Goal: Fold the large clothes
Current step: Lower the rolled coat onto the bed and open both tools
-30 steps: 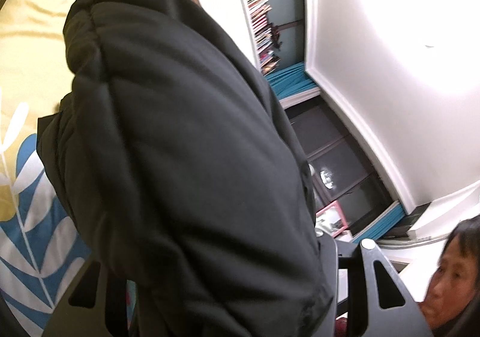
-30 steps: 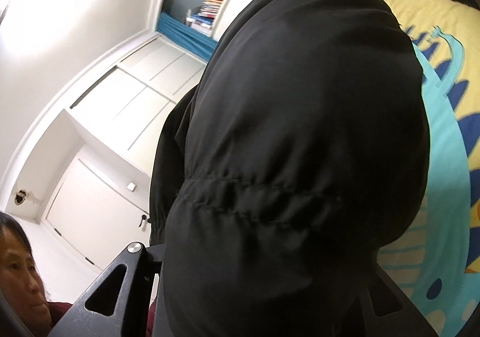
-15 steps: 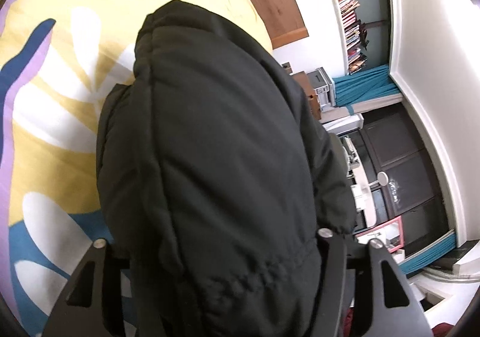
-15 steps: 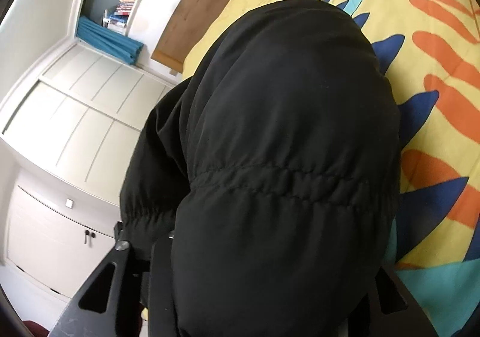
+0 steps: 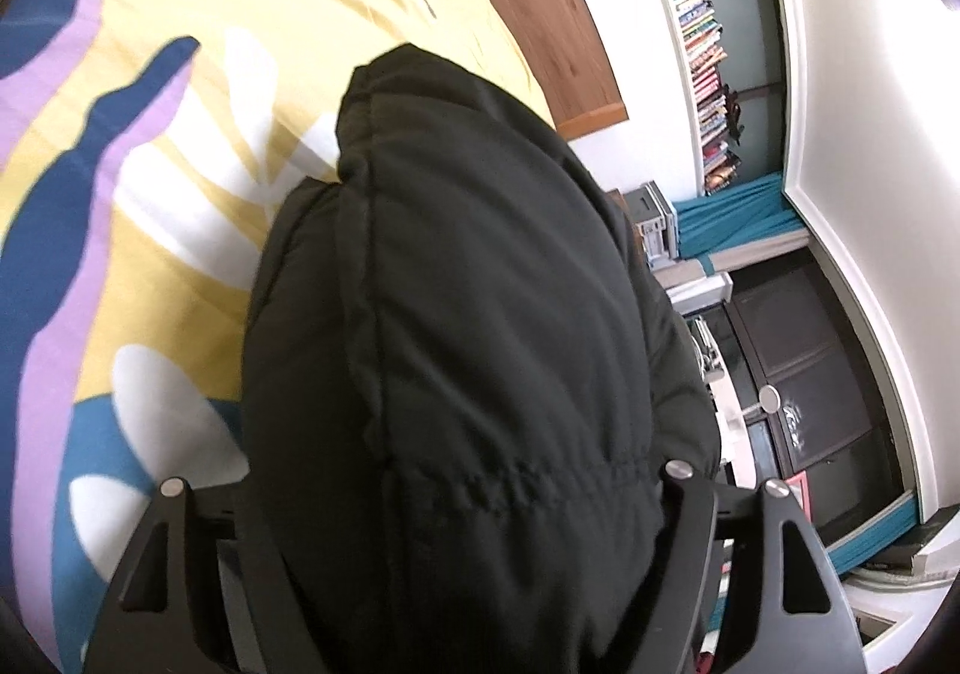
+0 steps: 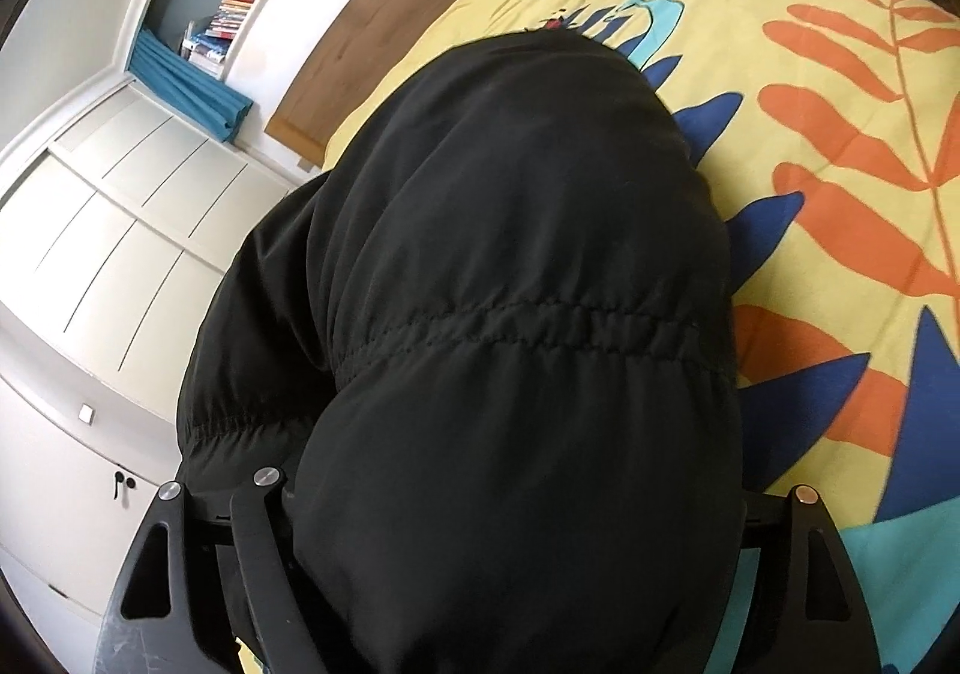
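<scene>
- Left gripper [image 5: 456, 572] and right gripper [image 6: 510, 566]: each clamped on a thick bunch of the black padded jacket [image 5: 468, 314], fabric filling the gap between the fingers.
- Bedspread [image 5: 150, 194], yellow with leaf print, lies ahead of and below both grippers.
- Jacket [image 6: 516, 284] hangs forward from both grippers, far end near or on the bedspread; contact unclear.
- Progress, my guess: mid-fold. Jacket lifted, not laid flat; no finished fold visible. Left: set down, fold over, smooth.
</scene>
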The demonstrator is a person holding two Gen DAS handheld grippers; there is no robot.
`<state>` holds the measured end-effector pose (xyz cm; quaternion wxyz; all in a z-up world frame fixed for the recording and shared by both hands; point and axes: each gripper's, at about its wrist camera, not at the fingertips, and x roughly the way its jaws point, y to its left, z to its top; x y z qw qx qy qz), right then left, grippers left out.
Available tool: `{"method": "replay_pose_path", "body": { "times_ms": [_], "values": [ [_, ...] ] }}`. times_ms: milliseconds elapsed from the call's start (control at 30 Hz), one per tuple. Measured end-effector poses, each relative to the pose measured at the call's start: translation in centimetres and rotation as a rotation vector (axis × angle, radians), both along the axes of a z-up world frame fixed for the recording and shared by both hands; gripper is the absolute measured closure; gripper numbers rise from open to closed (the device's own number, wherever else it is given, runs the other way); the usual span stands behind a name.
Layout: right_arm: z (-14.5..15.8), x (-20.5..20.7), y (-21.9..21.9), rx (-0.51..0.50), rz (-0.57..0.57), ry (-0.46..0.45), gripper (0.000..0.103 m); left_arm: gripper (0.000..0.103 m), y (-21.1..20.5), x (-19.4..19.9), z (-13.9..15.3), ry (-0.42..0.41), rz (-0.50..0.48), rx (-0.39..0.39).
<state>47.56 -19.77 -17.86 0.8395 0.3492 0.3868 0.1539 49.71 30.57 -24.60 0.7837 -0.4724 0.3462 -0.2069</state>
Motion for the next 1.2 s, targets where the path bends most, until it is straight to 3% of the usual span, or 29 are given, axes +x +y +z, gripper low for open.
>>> {"method": "replay_pose_path", "body": {
  "times_ms": [333,600,700,800,1067,1200],
  "values": [
    [3.0,-0.6,-2.2,0.036,-0.103,-0.012,0.012,0.031,1.8,-3.0,1.1,0.028,0.06,-0.076],
    [4.7,-4.0,-5.1,-0.009,-0.132,-0.025,0.01,0.031,1.9,-5.4,2.2,0.055,0.129,-0.084],
    [3.2,-7.2,-6.1,-0.032,-0.139,-0.018,0.01,0.031,1.2,-5.3,3.5,0.06,0.144,-0.069],
    [3.5,-7.9,-5.7,-0.052,-0.133,-0.008,0.009,0.031,0.8,-4.9,4.3,0.075,0.095,-0.073],
    [3.4,-8.7,-5.3,-0.08,-0.107,-0.003,0.009,0.031,0.8,-3.1,5.8,0.09,0.028,0.03],
    [3.4,-8.9,-5.1,-0.1,-0.103,0.003,0.009,0.031,2.3,-3.4,4.2,0.082,0.012,-0.046]
  ]
}}
